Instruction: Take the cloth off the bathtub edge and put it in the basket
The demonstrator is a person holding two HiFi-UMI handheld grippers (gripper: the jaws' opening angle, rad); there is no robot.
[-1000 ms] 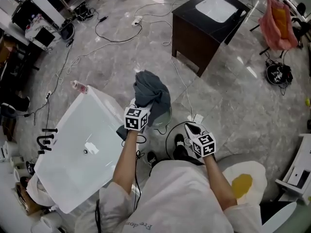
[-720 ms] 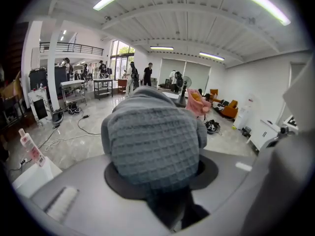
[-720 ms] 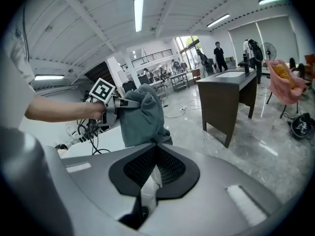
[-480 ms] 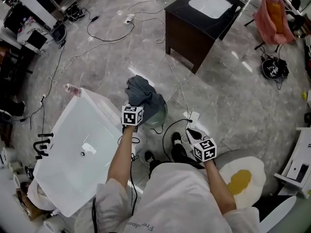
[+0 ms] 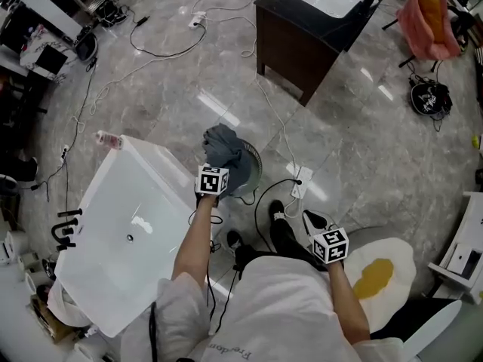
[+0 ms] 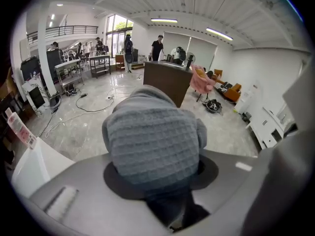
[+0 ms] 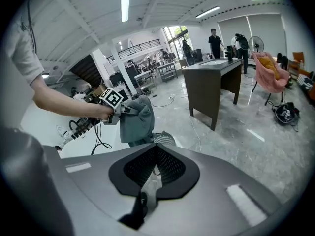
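The basket (image 5: 254,173) stands on the floor just beside the bathtub (image 5: 113,225), so I have no room on that side. The cloth (image 5: 223,148) hangs over most of the basket's mouth and hides it from me. A black cable (image 5: 260,200) loops on the floor near the basket, and a white plug strip (image 5: 302,191) lies just past it. The floor (image 5: 332,142) toward the dark cabinet (image 5: 302,59) is wide open. The cabinet is well apart.
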